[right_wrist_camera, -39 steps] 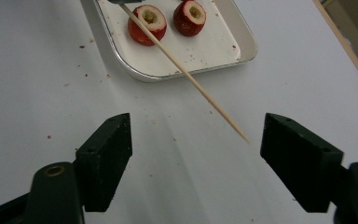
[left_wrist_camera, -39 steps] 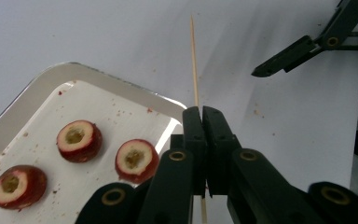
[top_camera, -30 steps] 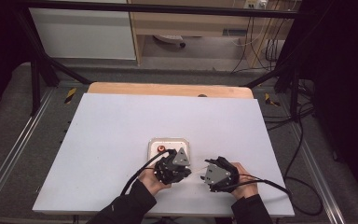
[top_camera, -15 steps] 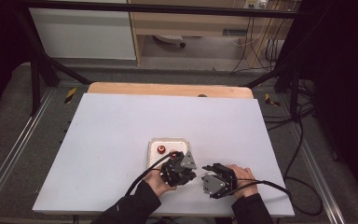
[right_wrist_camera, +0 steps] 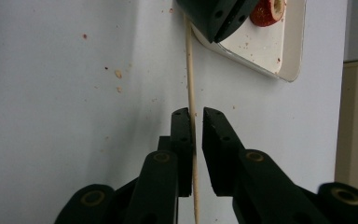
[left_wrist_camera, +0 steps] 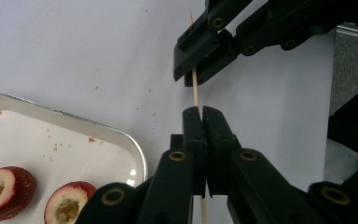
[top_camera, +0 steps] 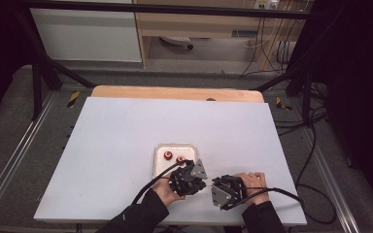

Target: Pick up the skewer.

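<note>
A thin wooden skewer runs level above the white mat, and my left gripper is shut on one end of it. My right gripper faces it from the other end. Its jaws have just been closing with the skewer between them. The stick lies against one jaw and a sliver of mat shows beside the other. In the high view the left gripper and right gripper nearly meet. Beside them a white tray holds two halved red fruits.
The tray sits just beyond the left gripper, with the fruits at its far end. Crumbs dot the mat. The table's front edge is close below both hands. The wide white mat stretches away to the far side.
The two grippers have drawn slightly closer together near the front of the table. The tray and fruits have stayed put.
</note>
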### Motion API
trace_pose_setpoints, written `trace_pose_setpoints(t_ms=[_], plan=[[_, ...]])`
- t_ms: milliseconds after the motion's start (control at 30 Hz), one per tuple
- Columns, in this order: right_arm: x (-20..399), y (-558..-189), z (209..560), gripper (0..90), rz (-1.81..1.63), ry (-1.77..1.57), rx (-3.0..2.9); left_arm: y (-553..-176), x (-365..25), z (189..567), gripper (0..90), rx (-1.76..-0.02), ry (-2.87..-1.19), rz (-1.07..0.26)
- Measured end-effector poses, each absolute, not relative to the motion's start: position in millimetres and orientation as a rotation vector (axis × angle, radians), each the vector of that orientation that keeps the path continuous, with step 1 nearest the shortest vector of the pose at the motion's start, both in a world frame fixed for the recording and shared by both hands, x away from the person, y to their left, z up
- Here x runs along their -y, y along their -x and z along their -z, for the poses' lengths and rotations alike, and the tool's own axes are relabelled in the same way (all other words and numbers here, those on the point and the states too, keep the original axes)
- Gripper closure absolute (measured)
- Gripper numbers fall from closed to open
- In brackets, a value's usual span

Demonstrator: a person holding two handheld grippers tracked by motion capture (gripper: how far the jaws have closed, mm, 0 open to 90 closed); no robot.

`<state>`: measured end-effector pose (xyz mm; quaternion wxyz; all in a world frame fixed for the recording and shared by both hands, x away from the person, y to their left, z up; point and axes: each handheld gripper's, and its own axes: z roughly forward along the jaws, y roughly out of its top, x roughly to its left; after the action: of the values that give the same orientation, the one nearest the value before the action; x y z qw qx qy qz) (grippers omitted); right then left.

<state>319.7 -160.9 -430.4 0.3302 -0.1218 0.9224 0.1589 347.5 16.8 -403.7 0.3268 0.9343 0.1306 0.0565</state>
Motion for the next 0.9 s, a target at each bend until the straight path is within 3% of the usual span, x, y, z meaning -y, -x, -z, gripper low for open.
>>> trace_pose_setpoints(t_ms=[300,367,467,900], plan=[[159,-318,429,88.6,-0.390,0.361,-2.397,-351,-20,402,87.4,-0.369,-2.452,-0.140],[157,-318,428,88.7,-0.374,0.369,-2.385,-355,-22,399,79.2,-0.394,-2.475,-0.123],[154,-318,426,88.7,-0.347,0.387,-2.376,-357,-23,396,77.3,-0.400,-2.514,-0.100],[139,-319,424,88.7,-0.253,0.473,-2.331,-359,-18,401,85.3,-0.399,-2.648,-0.091]])
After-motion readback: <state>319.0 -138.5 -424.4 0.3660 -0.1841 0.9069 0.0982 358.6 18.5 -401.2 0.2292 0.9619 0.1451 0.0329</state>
